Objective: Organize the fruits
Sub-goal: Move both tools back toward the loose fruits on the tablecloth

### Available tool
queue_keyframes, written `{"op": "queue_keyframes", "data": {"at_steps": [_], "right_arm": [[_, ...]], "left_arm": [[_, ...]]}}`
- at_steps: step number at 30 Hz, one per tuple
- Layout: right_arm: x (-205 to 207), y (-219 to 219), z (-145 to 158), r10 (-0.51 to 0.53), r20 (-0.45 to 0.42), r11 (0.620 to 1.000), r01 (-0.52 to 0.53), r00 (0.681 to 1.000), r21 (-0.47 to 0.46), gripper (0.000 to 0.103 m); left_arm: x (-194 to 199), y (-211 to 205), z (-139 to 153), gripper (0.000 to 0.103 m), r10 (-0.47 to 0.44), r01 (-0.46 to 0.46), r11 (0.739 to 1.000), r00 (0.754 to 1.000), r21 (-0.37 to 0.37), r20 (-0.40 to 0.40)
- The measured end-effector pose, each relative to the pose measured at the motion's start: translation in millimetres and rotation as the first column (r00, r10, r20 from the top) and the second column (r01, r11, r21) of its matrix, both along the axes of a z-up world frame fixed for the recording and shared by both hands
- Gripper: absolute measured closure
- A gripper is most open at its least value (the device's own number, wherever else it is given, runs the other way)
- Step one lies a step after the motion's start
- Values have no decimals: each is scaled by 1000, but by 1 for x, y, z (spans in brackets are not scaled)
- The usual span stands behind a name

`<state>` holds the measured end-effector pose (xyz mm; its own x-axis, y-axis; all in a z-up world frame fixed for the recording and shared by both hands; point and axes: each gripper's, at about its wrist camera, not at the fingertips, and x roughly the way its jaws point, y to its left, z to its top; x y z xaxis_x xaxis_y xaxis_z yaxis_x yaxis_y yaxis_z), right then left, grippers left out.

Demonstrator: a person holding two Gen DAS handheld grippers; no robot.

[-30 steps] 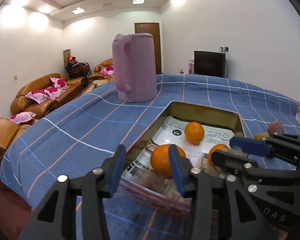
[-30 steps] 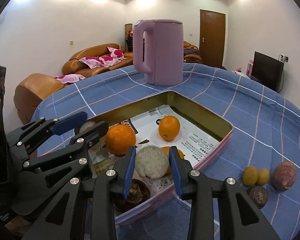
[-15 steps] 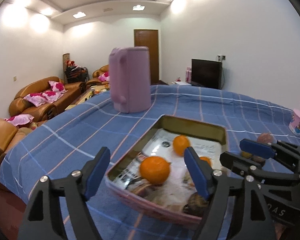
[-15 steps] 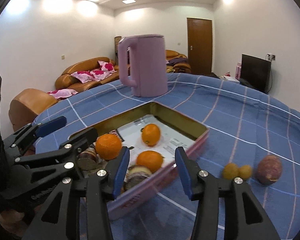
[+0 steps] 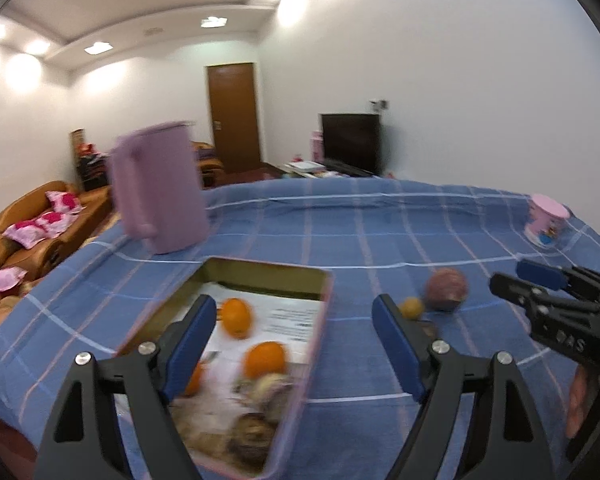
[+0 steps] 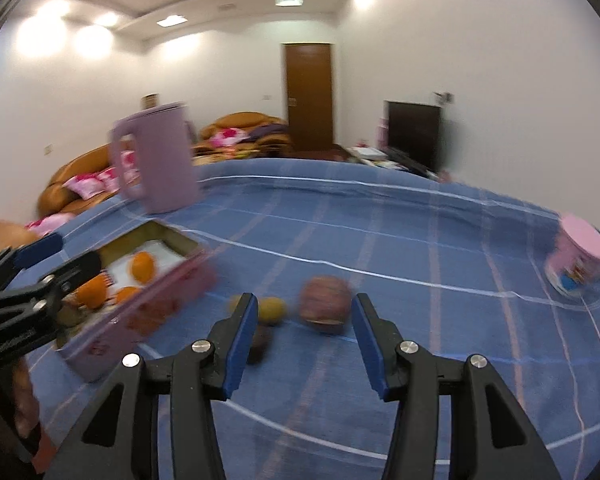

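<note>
While oranges (image 5: 265, 358) already lie in the tin (image 5: 320, 312), both claws (image 5: 294, 344) (image 6: 304, 336) released and empty, loose fruit (image 6: 325, 299) left on the cloth (image 6: 420, 264).

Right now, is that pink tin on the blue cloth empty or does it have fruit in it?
Not empty. The pink tin holds three oranges and some blurred darker fruit at its near end.

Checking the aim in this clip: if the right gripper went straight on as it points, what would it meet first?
Probably the reddish-purple round fruit on the blue tablecloth, lying ahead between the open jaws of the right gripper; blur leaves depth uncertain.
</note>
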<state>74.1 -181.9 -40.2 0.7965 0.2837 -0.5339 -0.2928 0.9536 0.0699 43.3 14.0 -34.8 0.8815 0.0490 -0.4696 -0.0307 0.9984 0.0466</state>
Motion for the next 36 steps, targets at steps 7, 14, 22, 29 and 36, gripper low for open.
{"op": "queue_keyframes", "data": {"at_steps": [7, 14, 22, 29, 36], "right_arm": [[0, -19, -10, -67, -19, 998, 67, 998, 17, 52], [-2, -35, -11, -88, -31, 994, 90, 996, 54, 50], [-4, -41, -10, -101, -30, 991, 103, 994, 81, 41], [-2, -38, -10, -96, -38, 993, 99, 995, 71, 41], [0, -33, -12, -83, -43, 995, 85, 996, 60, 41]], "left_arm": [[19, -40, -16, 21, -96, 97, 995, 992, 8, -83], [35, -63, -28, 21, -148, 149, 989, 978, -2, -148], [53, -70, -39, 22, -165, 165, 986, 962, -20, -219], [63, -62, -39, 24, -152, 147, 988, 960, -37, -236], [83, -55, -42, 49, -144, 143, 989, 952, -23, -270]]}}
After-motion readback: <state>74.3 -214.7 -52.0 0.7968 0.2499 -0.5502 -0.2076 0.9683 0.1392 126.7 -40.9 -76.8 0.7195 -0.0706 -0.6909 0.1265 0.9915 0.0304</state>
